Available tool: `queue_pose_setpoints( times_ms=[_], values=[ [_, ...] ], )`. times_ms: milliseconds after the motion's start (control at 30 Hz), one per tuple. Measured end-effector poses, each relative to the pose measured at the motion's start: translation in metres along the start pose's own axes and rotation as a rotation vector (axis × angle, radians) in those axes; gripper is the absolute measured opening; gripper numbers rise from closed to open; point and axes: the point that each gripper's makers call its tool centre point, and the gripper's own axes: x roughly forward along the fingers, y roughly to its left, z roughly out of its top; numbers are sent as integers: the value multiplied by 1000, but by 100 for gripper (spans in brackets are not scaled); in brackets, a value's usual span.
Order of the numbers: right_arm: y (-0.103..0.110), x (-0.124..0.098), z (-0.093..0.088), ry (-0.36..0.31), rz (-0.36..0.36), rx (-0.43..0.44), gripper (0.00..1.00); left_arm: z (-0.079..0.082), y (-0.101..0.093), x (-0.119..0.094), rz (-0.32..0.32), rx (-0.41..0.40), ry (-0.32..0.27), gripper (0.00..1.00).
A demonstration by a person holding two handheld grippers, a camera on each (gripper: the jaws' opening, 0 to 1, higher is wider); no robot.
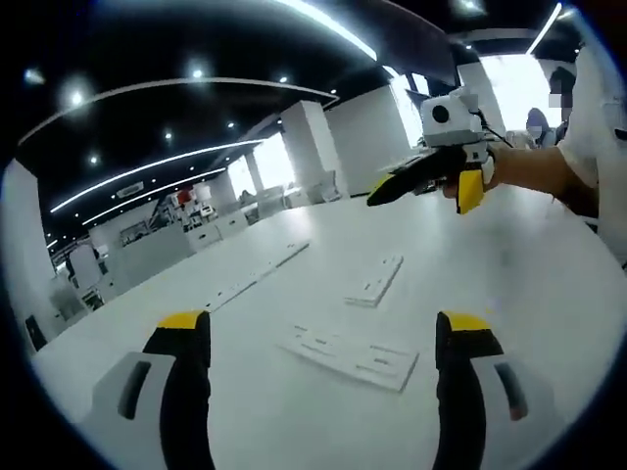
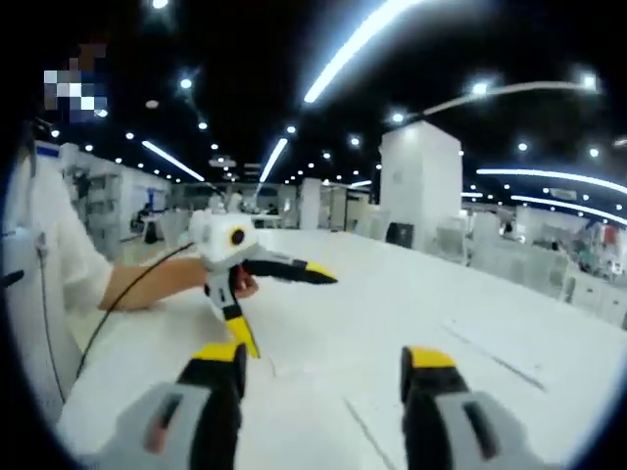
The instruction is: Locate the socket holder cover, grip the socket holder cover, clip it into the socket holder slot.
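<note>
I count two grippers. My left gripper has two yellow-tipped fingers at the bottom of the left gripper view. My right gripper has two fingers as well, at the bottom of the right gripper view. On the one white desk I count two flat white plates: one plate lower middle, another plate just above it. One long white strip lies left of middle.

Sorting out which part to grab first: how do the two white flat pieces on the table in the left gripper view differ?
The near white piece lies just ahead between the left gripper's open jaws; the far white piece sits further up the table. The near white piece looks wider and lies crosswise, while the far white piece looks slimmer and angles away. Both are white, flat, with small cutouts, and neither is gripped.
</note>
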Motion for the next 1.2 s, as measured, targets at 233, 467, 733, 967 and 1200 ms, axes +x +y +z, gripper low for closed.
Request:
queue_pose_setpoints(
  times_ms=[233,467,733,967,1200],
  values=[
    [2,35,-13,59,149,22,68,-12,-9,1,-20,11,14,92],
    [1,61,-25,123,181,9,63,-19,-11,-4,-24,0,23,92],
    [9,75,-36,170,223,25,62,-26,-8,-6,-14,0,44,91],
    [9,81,-46,188,226,59,60,-24,-11,-7,9,-9,45,89],
    [3,87,-51,217,250,59,59,-26,-14,-6,13,-14,57,89]
  ],
)
